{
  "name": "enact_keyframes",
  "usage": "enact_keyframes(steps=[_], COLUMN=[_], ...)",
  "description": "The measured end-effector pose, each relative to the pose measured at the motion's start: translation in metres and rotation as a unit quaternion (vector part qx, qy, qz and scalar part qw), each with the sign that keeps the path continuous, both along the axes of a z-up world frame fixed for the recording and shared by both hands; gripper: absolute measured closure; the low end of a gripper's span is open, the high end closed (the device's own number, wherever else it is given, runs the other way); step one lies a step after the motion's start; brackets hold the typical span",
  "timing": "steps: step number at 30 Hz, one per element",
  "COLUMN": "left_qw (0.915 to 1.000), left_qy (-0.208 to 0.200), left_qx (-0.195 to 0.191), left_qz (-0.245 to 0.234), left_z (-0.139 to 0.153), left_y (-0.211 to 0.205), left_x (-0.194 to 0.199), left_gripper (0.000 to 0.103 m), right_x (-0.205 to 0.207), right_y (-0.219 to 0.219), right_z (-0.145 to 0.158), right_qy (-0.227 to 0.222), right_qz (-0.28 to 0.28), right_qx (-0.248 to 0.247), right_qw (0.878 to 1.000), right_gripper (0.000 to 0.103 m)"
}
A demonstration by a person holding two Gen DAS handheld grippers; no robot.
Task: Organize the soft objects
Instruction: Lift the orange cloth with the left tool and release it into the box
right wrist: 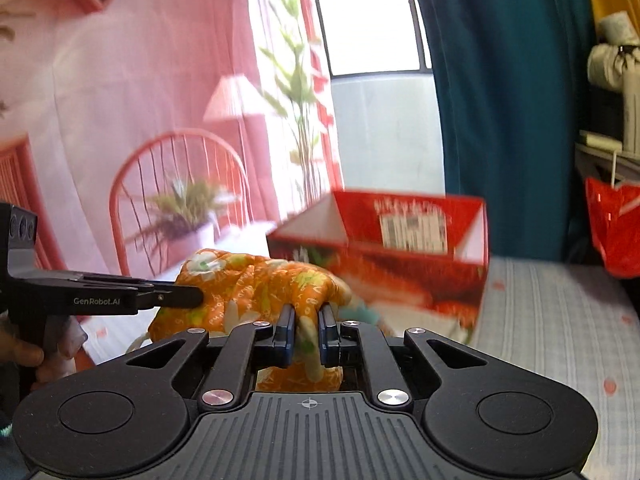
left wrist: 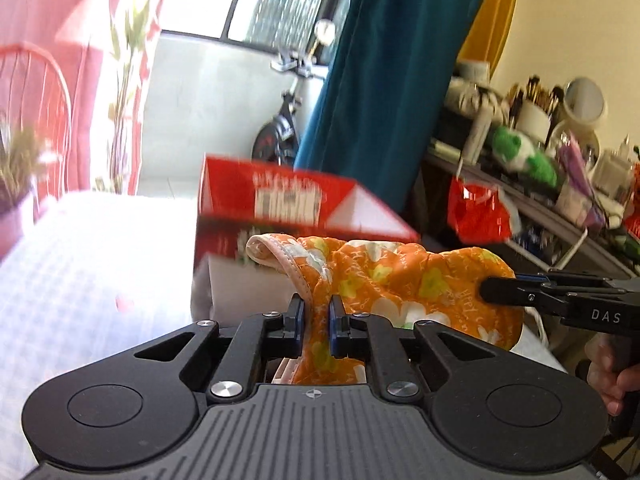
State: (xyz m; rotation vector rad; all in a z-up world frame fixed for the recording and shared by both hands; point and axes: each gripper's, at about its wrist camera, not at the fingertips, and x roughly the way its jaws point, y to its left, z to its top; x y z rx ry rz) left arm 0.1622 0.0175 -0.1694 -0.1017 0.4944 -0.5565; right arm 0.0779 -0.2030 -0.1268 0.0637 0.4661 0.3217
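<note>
Left gripper (left wrist: 318,316): fingers pinch the orange floral cloth (left wrist: 384,276).
Right gripper (left wrist: 486,290): grips the cloth's right side.
Red box (left wrist: 288,204): behind the cloth, on the bed (left wrist: 88,264).

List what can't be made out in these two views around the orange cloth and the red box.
- Red box label: motion blur in both views, unreadable.
- Box's inside floor: hidden by its front wall in the right wrist view.
- Orange cloth lower part: hidden behind each gripper's body; its full shape is unclear.
- What lies beneath the cloth: covered by the left gripper and right gripper.
</note>
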Motion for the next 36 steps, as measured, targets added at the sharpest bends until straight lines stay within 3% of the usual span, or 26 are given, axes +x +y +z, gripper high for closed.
enact_keyframes(steps=[9, 18, 24, 29, 36], left_qw=[0.9977, 0.9939, 0.9958, 0.9965, 0.9911], left_qy=[-0.067, -0.09, -0.051, 0.017, 0.064], left_qx=[0.005, 0.062, 0.075, 0.081, 0.117], left_qz=[0.004, 0.011, 0.009, 0.009, -0.003], left_z=[0.056, 0.074, 0.054, 0.026, -0.006], left_y=[-0.017, -0.066, -0.088, -0.098, -0.106], left_x=[0.041, 0.126, 0.188, 0.232, 0.249], left_gripper=[0.09, 0.09, 0.09, 0.09, 0.089], right_x=[0.051, 0.15, 0.212, 0.253, 0.28], right_y=[-0.007, -0.033, -0.041, -0.05, -0.058], right_z=[0.037, 0.04, 0.014, -0.015, -0.052], right_qy=[-0.061, -0.055, -0.033, 0.004, 0.076], right_qz=[-0.009, -0.054, -0.079, -0.084, -0.086], right_qx=[0.0, 0.0, -0.019, -0.028, 0.004], right_qw=[0.998, 0.997, 0.996, 0.996, 0.993], right_gripper=[0.092, 0.092, 0.092, 0.092, 0.091])
